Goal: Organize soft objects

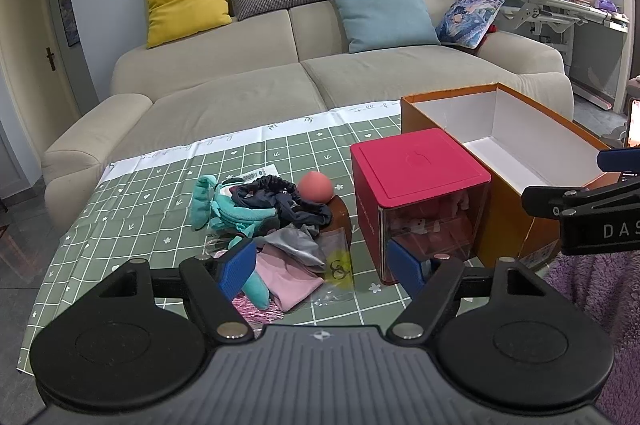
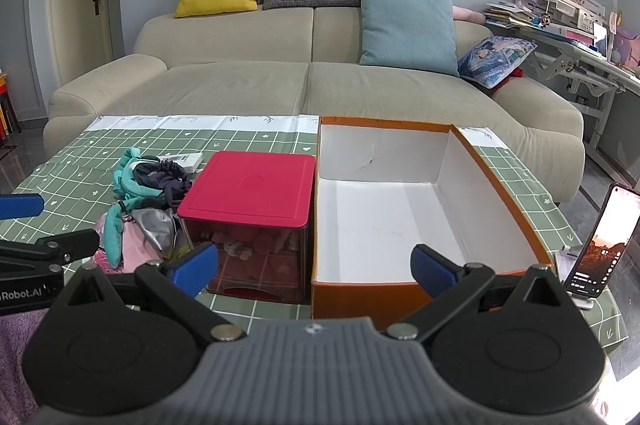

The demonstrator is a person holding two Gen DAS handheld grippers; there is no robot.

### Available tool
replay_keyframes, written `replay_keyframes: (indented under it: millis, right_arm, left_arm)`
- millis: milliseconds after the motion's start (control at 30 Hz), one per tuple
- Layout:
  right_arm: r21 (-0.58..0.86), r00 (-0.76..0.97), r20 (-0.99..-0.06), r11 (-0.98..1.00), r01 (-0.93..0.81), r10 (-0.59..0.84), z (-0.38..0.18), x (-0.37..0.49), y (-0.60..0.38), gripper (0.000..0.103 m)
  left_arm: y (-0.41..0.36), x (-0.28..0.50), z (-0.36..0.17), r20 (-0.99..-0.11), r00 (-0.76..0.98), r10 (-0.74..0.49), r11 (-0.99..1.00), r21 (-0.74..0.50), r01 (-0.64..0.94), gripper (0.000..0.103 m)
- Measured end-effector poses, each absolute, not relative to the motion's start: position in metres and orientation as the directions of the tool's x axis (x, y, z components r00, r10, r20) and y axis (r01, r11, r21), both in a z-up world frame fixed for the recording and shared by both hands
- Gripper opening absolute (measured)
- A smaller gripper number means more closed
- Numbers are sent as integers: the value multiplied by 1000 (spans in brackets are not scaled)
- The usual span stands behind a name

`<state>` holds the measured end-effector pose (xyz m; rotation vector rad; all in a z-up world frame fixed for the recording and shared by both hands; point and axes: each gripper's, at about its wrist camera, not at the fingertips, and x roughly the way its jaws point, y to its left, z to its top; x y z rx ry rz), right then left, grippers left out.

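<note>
Both grippers spread wide, nothing between the fingers. Left gripper (image 1: 320, 267) sits low in the centre of the left wrist view, blue pads apart, hovering over the near edge of the soft pile. Right gripper (image 2: 314, 271) sits low centre in the right wrist view, released, fingers straddling the seam between the two boxes.

Soft pile, centre-left of the left view, on the green checked tablecloth (image 1: 132, 201): teal plush toy (image 1: 218, 207) at the upper left of the heap, dark scrunchie (image 1: 298, 203) draped against it to the right, peach-coloured sponge ball (image 1: 316, 187) just behind, at the top right of the heap. Below those, a grey cloth (image 1: 296, 241), then a pink cloth (image 1: 288, 279) nearest the left pad. A clear plastic bag (image 1: 336, 277) with a yellow mark lies right of the pink cloth. Pink tinsel-like stuff pokes out under the left finger; cannot tell what it is.

Red-lidded clear box (image 1: 416, 201) stands right of the pile, lid on, pinkish items inside, blurred. Touching or just beside it on the right is the open orange cardboard box (image 2: 500, 161), white inside, nothing in it.

A phone (image 2: 608, 241) leans on a stand at the right edge of the right view. Beige sofa (image 2: 304, 85) fills the upper half behind the table.
</note>
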<state>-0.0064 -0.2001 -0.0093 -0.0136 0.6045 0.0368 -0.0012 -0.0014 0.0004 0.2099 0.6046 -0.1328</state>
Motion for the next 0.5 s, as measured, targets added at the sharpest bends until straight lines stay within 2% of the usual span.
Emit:
replay_keyframes:
  millis: [367,500]
  right_arm:
    - [-13,818,-575,999,-44,28,-8,-5,-198,100]
    - [-25,827,-559,996,-89,59,-3,-5,-191,100]
  left_arm:
    - [-1,-1,0,-578,814,-62,972,151,182,88]
    - [5,4,1,-597,798,-85,975,117,191,83]
